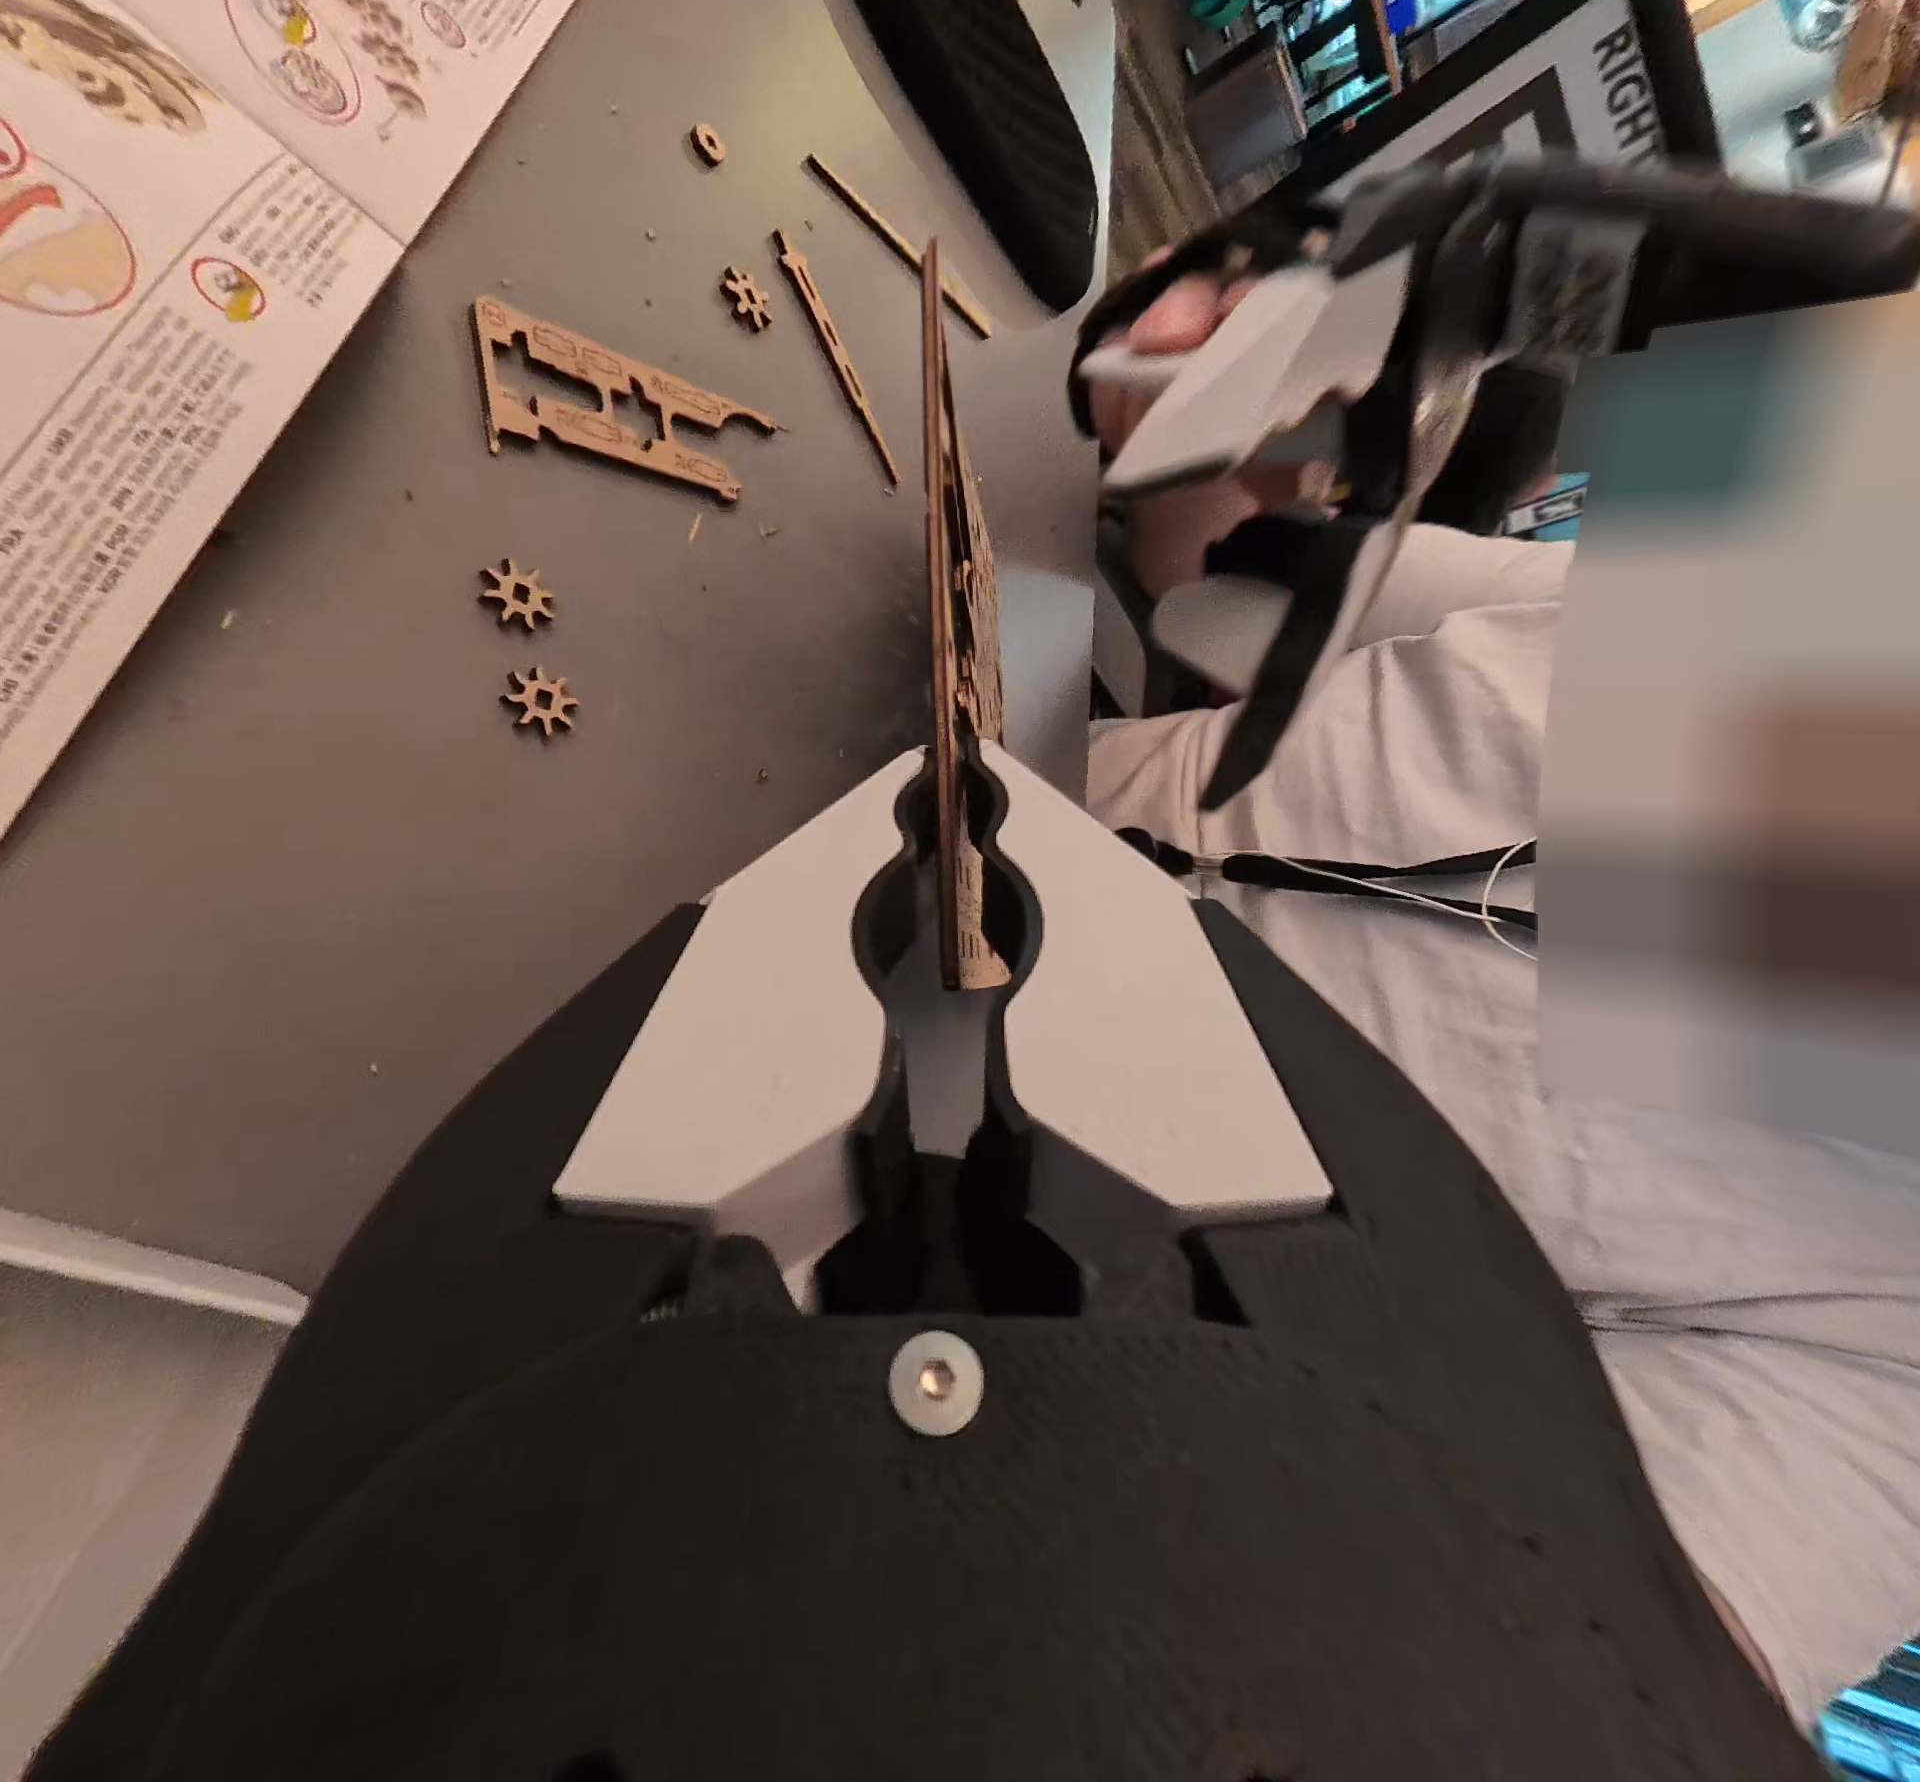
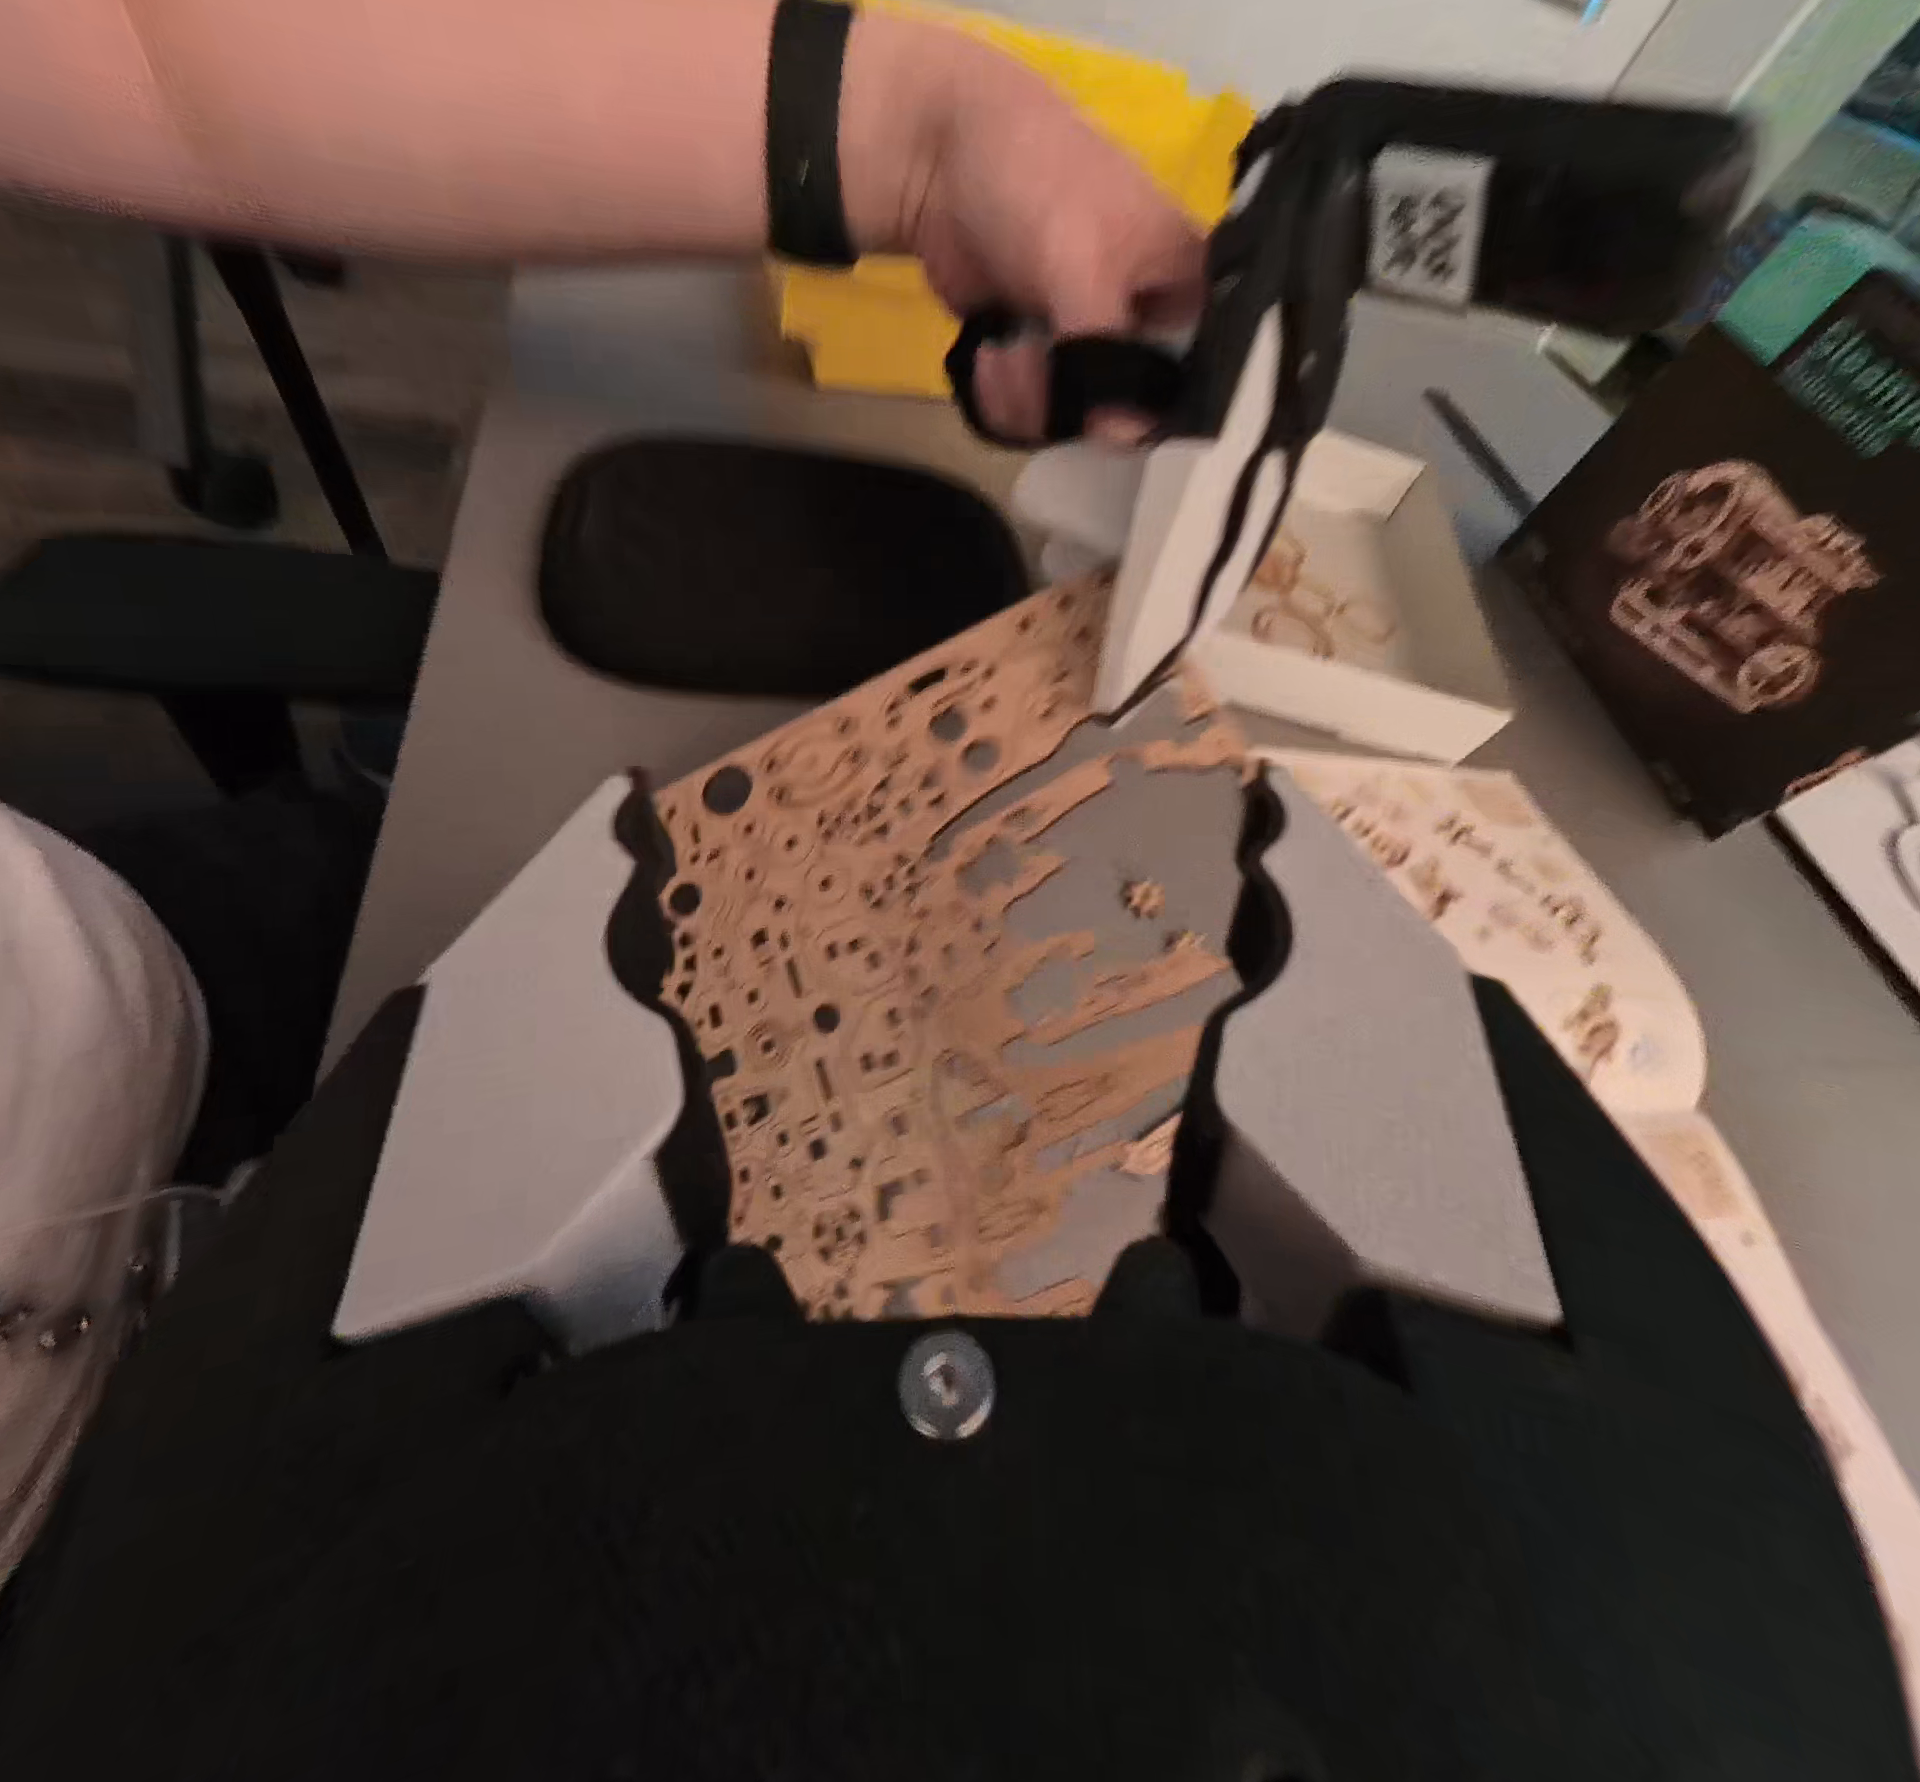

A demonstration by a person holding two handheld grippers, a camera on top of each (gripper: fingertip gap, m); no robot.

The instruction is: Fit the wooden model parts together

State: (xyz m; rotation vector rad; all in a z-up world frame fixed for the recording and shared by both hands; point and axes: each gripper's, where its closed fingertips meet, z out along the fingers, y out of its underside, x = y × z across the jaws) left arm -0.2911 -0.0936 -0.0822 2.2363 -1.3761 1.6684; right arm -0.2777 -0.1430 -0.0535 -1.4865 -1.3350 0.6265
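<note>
lying loose, left-view-only: gears (image 1: 516, 594)

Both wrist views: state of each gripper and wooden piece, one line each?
left gripper: shut on wooden sheet, edge-on.
wooden sheet: held up off the table, many parts punched out.
right gripper: open, empty.
gear pieces: loose, flat on table.
slotted frame piece: flat on table.

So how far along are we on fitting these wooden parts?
Early. Done: small gears, a strut and a frame piece lie popped out, loose on the table. In hand: the left gripper clamps the wooden sheet on edge; the right gripper is open, empty. Left: nothing looks joined yet.
</note>
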